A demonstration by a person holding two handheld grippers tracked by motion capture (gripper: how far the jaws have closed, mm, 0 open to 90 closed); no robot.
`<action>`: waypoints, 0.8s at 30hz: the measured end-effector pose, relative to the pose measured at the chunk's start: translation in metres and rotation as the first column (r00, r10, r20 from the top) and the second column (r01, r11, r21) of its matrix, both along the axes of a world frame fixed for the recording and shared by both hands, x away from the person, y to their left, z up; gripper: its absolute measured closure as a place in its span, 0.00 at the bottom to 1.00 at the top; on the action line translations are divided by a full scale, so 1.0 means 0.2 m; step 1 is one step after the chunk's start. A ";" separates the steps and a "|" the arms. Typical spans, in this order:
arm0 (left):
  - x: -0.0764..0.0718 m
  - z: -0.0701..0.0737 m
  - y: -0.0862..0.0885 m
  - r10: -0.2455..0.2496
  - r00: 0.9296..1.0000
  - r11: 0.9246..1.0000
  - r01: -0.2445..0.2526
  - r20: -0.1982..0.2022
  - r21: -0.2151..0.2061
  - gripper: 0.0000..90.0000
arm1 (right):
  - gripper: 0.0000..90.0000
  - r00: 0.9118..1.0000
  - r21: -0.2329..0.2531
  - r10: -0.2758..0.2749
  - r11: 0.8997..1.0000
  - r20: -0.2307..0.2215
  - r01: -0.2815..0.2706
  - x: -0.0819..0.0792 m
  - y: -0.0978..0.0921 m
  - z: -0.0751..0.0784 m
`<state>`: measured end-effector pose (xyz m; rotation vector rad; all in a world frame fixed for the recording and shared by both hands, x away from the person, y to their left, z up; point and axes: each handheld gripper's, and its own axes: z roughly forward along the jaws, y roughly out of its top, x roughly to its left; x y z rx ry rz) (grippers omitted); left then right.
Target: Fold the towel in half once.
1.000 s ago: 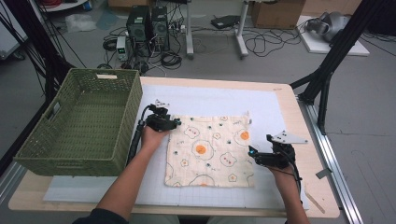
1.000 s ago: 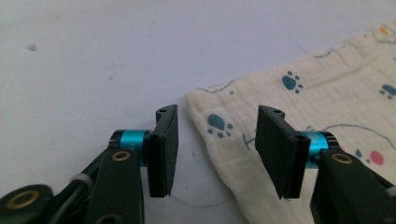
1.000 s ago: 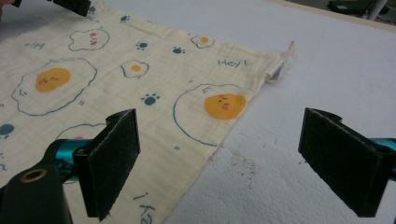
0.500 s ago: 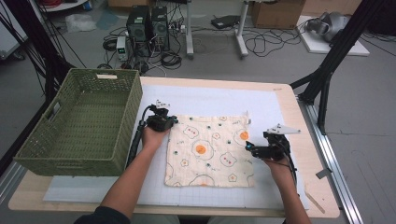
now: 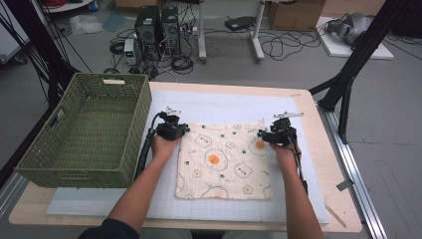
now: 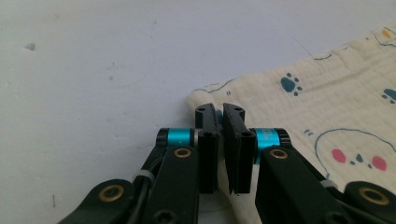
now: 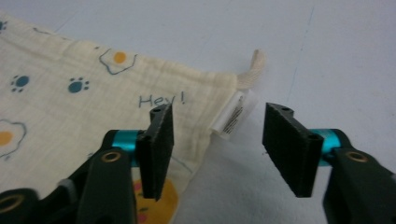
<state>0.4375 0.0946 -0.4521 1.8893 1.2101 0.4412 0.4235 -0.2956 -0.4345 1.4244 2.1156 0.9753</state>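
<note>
**Item: printed cloth, 1 piece**

High view — the cloth [image 5: 225,161] lies flat on the white surface [image 5: 224,107], right of the green basket [image 5: 87,132]. Your left gripper [image 5: 180,130] sits at its far-left corner, your right gripper [image 5: 262,134] at its far-right corner.

Left gripper view — your jaws are pressed together at the corner hem of the cloth [image 6: 327,107]; the fabric appears pinched between them, though the jaws hide the contact itself. Thin crinkled weave: judge it light, limp and non-fragile. It will drape and sag, never hold shape.

Right gripper view — your jaws stand wide apart, straddling the corner of the cloth [image 7: 93,93] where a white label [image 7: 233,114] and a small loop [image 7: 252,67] stick out. Take hold on the hemmed corner itself — doubled fabric grips better than 1 layer. The label alone would likely slip or tear.
</note>
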 end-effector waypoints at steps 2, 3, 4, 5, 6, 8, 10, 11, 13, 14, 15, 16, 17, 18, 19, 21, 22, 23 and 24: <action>0.00 0.00 0.00 0.001 1.000 1.000 -0.001 -0.002 -0.002 0.94 | 0.58 1.000 -0.010 -0.007 1.000 -0.003 0.007 0.02 0.01 -0.02; 0.00 0.00 0.00 0.001 1.000 1.000 -0.001 -0.003 -0.002 0.94 | 0.59 1.000 -0.007 -0.005 1.000 -0.003 0.005 0.03 0.01 -0.02; 0.00 0.00 0.00 0.001 1.000 1.000 -0.001 -0.003 -0.002 0.94 | 0.62 1.000 -0.010 -0.005 1.000 0.004 0.005 0.03 0.02 -0.03; 0.00 0.00 0.00 0.000 1.000 1.000 0.000 -0.006 -0.004 0.94 | 0.66 1.000 -0.019 0.001 1.000 0.003 -0.001 0.04 0.03 -0.04; 0.00 0.00 0.00 0.003 1.000 1.000 -0.003 -0.008 -0.010 0.94 | 0.68 1.000 -0.022 0.013 1.000 -0.009 -0.013 0.04 0.03 -0.05; 0.00 0.00 0.01 0.004 1.000 1.000 -0.004 -0.014 -0.023 0.95 | 0.83 1.000 -0.005 0.019 1.000 -0.008 -0.019 0.05 0.04 -0.06; 0.00 0.00 0.02 0.007 1.000 1.000 -0.008 -0.020 -0.030 0.96 | 0.96 0.999 -0.013 0.039 0.999 -0.007 -0.039 0.04 0.05 -0.05; 0.01 0.00 0.02 0.020 1.000 0.999 -0.021 -0.023 -0.035 0.96 | 0.97 0.999 -0.044 0.035 0.998 0.003 -0.035 0.04 0.06 -0.05; 0.01 0.00 0.03 0.036 0.999 0.998 -0.037 -0.020 -0.043 0.96 | 0.98 1.000 -0.060 0.024 0.998 0.015 -0.023 0.04 0.07 -0.05; 0.01 0.01 0.03 0.049 0.999 0.997 -0.049 -0.002 -0.054 0.96 | 0.98 1.000 -0.058 0.013 0.998 0.022 -0.011 0.04 0.07 -0.04; 0.01 0.02 0.03 0.062 0.998 0.996 -0.061 0.014 -0.069 0.96 | 0.98 0.999 -0.036 0.004 0.999 0.035 -0.003 0.04 0.06 -0.04; 0.01 0.04 0.04 0.075 0.996 0.992 -0.070 0.039 -0.100 0.96 | 0.98 0.999 -0.018 -0.002 1.000 0.049 0.003 0.04 0.05 -0.03; 0.01 0.05 0.04 0.084 0.995 0.990 -0.076 0.058 -0.120 0.96 | 0.98 0.998 0.002 -0.014 1.000 0.065 0.014 0.04 0.04 -0.02; 0.01 0.07 0.05 0.094 0.992 0.985 -0.079 0.088 -0.152 0.96 | 0.97 0.997 0.012 -0.014 1.000 0.078 0.013 0.04 0.03 -0.01; 0.02 0.07 0.06 0.101 0.990 0.981 -0.083 0.101 -0.173 0.96 | 0.97 0.996 0.026 -0.023 0.999 0.091 0.020 0.04 0.01 -0.01; 0.02 0.08 0.08 0.107 0.990 0.970 -0.084 0.092 -0.230 0.96 | 0.97 0.994 0.069 -0.035 0.997 0.108 0.028 0.03 0.00 0.00; 0.02 0.07 0.08 0.096 0.992 0.972 -0.076 0.080 -0.223 0.96 | 0.97 0.993 0.080 -0.036 0.996 0.114 0.027 0.03 -0.01 0.01; 0.02 0.07 0.08 0.081 0.994 0.976 -0.064 0.075 -0.206 0.96 | 0.97 0.993 0.089 -0.032 0.996 0.116 0.022 0.03 -0.01 0.01; 0.01 0.07 0.08 0.065 0.995 0.981 -0.052 0.069 -0.185 0.96 | 0.97 0.993 0.087 -0.025 0.996 0.117 0.015 0.03 0.00 0.02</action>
